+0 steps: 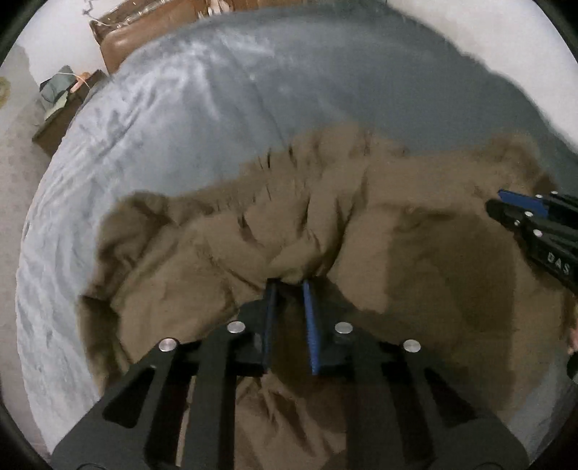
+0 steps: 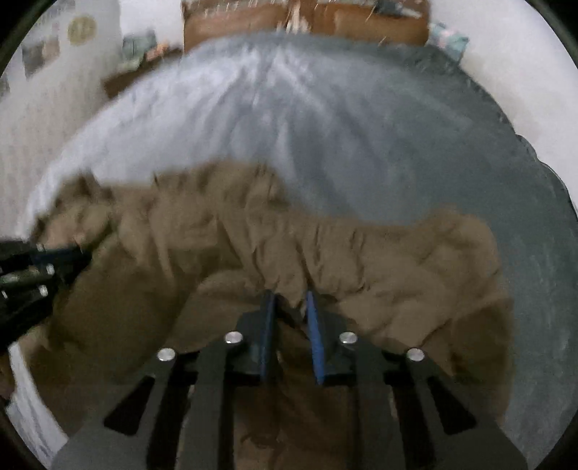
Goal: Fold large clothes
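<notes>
Dim indoor light, heavy motion blur (worst in right wrist view), fisheye warp w/ dark corners.

We looked forward from both wrists, close over the brown garment [image 1: 361, 217], sharing the grey bed [image 2: 325, 126] and headboard [image 2: 253, 21].

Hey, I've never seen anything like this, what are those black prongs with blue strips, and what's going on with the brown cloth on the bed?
These are two hand-held grippers, each with a camera looking along its fingers. One picture is from the left gripper, the other from the right gripper. The blue strips are the finger pads. A large brown garment lies crumpled on a grey-blue bedcover. Each gripper pinches a fold of that garment between its fingers. The pictures are blurred, so which kind of garment is unclear.
</notes>
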`<state>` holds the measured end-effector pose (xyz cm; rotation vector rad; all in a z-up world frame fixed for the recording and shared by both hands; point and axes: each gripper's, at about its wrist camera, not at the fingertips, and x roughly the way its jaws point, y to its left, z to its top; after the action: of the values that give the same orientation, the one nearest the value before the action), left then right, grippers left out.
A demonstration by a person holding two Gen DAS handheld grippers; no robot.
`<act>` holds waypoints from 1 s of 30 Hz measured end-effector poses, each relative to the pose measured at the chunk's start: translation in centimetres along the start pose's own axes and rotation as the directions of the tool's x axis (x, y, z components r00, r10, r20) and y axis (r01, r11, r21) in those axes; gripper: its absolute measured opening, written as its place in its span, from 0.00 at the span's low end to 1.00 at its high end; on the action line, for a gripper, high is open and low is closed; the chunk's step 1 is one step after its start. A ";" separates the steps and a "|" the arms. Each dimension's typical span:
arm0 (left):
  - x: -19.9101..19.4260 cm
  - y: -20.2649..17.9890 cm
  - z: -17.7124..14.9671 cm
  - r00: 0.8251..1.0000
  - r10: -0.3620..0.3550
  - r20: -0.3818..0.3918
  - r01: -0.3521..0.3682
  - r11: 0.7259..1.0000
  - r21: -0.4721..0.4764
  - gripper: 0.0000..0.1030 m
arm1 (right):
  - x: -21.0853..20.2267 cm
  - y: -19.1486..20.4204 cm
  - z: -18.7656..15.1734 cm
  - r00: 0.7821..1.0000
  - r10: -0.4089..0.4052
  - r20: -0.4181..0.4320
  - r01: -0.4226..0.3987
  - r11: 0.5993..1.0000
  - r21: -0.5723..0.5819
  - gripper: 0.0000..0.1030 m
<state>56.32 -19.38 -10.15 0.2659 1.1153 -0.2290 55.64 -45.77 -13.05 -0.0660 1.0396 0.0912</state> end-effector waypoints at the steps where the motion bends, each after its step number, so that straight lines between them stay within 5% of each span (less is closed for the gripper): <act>1: 1.1 -0.1 -0.1 1.000 0.014 -0.016 -0.014 1.000 0.009 0.11 | 0.9 0.4 -0.3 1.000 -0.027 -0.016 0.027 0.999 -0.023 0.16; 13: 7.3 0.6 4.8 0.986 0.039 -0.165 -0.052 0.996 -0.075 0.05 | 6.1 -1.2 3.5 0.984 -0.097 -0.151 0.097 0.995 -0.006 0.05; 17: 5.4 0.4 4.6 0.992 0.012 -0.125 -0.020 0.998 -0.064 0.05 | 2.7 -1.4 3.4 0.997 -0.013 -0.070 0.013 1.000 0.001 0.13; 18: 4.4 0.5 4.1 0.995 -0.007 -0.104 0.001 0.998 -0.059 0.15 | 1.5 -1.5 2.9 0.999 -0.004 -0.035 0.004 1.000 0.001 0.18; 19: 2.7 0.9 3.4 0.998 -0.025 -0.065 0.022 0.999 -0.043 0.22 | -0.2 -1.6 2.2 1.000 0.002 0.012 -0.002 1.000 0.000 0.34; 20: 1.2 1.3 2.4 0.999 -0.030 -0.024 0.029 0.999 -0.037 0.40 | -2.2 -1.8 1.1 0.997 0.034 0.071 -0.034 0.999 -0.003 0.49; 21: -0.6 2.1 0.6 0.999 -0.005 0.034 0.006 0.999 -0.033 0.69 | -3.5 -1.9 0.1 0.991 0.062 0.116 -0.062 0.998 -0.008 0.53; 22: -1.7 2.4 -0.6 0.996 0.040 0.074 -0.038 0.999 -0.025 0.78 | -4.9 -2.2 -1.1 0.983 0.085 0.165 -0.084 0.996 -0.015 0.57; 24: -4.2 3.7 -4.6 0.966 0.160 0.204 -0.157 0.987 -0.029 0.85 | -7.5 -2.9 -4.4 0.952 0.088 0.293 -0.087 0.996 -0.015 0.64; 30: -4.1 6.1 -11.8 0.947 0.148 0.287 -0.116 0.985 -0.127 0.85 | -8.0 -0.2 -11.4 0.858 0.169 0.485 -0.135 0.985 -0.104 0.72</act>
<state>46.46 -9.59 -10.73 0.2003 0.8065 -0.0838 41.89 -47.43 -11.89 -0.0183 0.5254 0.2738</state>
